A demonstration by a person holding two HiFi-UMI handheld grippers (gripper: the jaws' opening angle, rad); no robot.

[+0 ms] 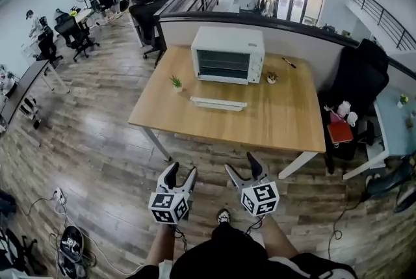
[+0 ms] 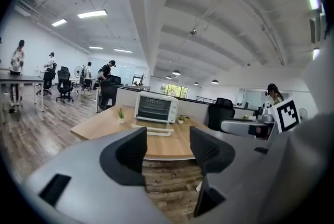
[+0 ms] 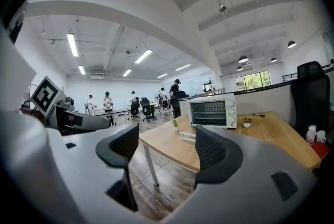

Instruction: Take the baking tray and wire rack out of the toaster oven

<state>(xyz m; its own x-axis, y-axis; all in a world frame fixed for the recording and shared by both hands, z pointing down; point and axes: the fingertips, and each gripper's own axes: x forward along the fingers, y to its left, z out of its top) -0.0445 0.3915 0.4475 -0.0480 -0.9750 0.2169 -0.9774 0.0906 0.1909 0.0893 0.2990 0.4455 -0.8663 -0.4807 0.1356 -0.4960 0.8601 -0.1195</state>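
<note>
An open-plan office with a plank floor, where people work at desks along the far wall. In the middle stands a wooden table. The white toaster oven sits at its far edge, against a low partition. Its long axis runs across the table from left to right, and its glass door, closed, faces us and the near edge.

Horizontal bars show behind the glass; whether they are the wire rack or the baking tray we cannot tell.

From the head view we see both tools side by side over the floor, short of the table. The left gripper has its jaws apart with nothing between them. The right gripper is likewise spread and empty. Both point toward the oven.

A long white flat item lies on the table in front of the door, between the oven and us. A small potted plant stands to its left, a second small pot just right of the oven, and a dark pen-like thing beyond that. A black office chair stands off the table's right end.

Only the right gripper view picks out the knobs down the right side of the oven's front. Each gripper view also catches the other tool's marker cube at its edge, which the head view shows from above.
</note>
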